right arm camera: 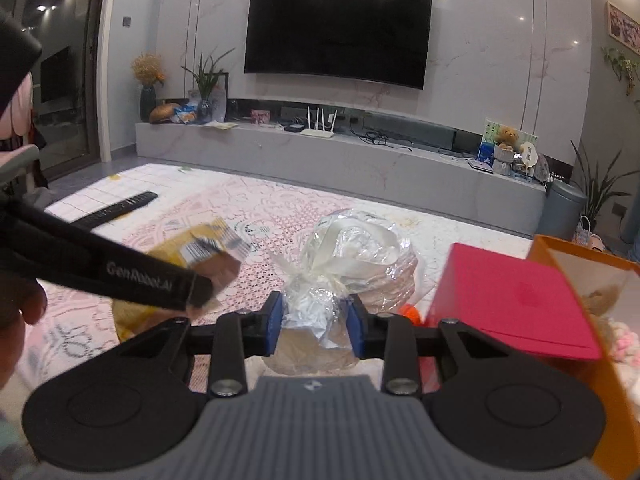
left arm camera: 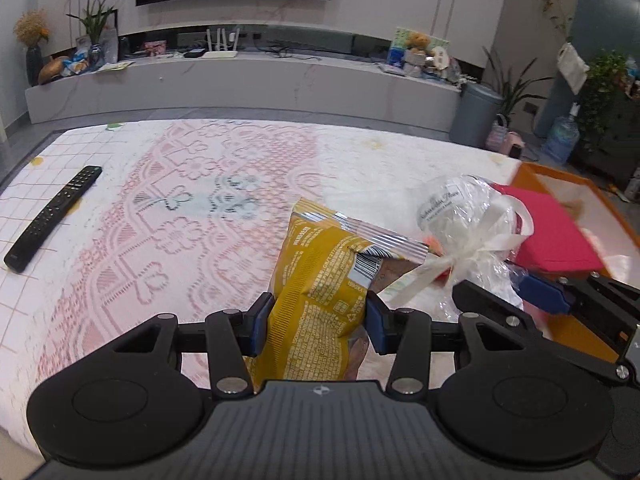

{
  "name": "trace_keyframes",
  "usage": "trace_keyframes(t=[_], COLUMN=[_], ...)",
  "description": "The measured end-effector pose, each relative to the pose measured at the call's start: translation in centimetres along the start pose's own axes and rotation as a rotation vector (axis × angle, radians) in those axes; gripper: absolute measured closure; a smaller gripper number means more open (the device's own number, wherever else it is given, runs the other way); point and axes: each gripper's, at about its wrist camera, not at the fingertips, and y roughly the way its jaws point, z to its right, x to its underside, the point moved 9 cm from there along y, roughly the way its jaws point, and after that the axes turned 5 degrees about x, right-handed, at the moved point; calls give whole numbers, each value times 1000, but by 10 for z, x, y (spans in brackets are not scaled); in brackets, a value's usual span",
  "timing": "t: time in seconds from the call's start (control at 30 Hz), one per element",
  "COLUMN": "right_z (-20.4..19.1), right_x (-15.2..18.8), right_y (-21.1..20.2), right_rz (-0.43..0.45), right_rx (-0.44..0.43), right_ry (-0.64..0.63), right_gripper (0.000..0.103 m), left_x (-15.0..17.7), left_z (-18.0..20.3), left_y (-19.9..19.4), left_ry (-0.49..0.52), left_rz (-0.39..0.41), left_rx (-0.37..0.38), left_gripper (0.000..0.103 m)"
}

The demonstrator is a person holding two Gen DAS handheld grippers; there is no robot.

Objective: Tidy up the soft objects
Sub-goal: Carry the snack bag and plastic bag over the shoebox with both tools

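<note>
A lace cloth (left arm camera: 180, 200) fills the frame. Your left gripper (left arm camera: 316, 320) pinches the crinkly yellow bag (left arm camera: 320, 272) low-centre; the right gripper (right arm camera: 316, 322) squeezes the clear bag's (right arm camera: 352, 256) neck. Both are light and soft, so hold gently.

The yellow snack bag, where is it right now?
The yellow snack bag is clamped in the left tool, above the lace-covered table, just left of the ribbon-tied clear bag held by the right tool.

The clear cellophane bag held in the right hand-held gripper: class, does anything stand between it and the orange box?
Yes. The red box stands between the clear cellophane bag and the orange box, leaning over its open near side.
</note>
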Motion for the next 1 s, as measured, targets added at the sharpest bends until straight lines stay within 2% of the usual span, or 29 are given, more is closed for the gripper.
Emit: trace_keyframes(t=[0.27, 0.57, 0.8, 1.0], right_z=[43, 115, 196, 262], right_x=[-10, -8, -2, -1], right_y=[-70, -138, -170, -176], right_rz=[59, 98, 60, -15], right_rx=[16, 25, 42, 51], right_ry=[44, 49, 75, 117], right_gripper=[70, 70, 70, 70], left_x=[0, -17, -38, -55], left_z=[56, 148, 231, 291], left_y=[-44, -67, -50, -5], left_ry=[41, 147, 213, 236], left_rz=[30, 43, 4, -90], left_rx=[77, 233, 368, 451], left_gripper=[49, 49, 49, 49])
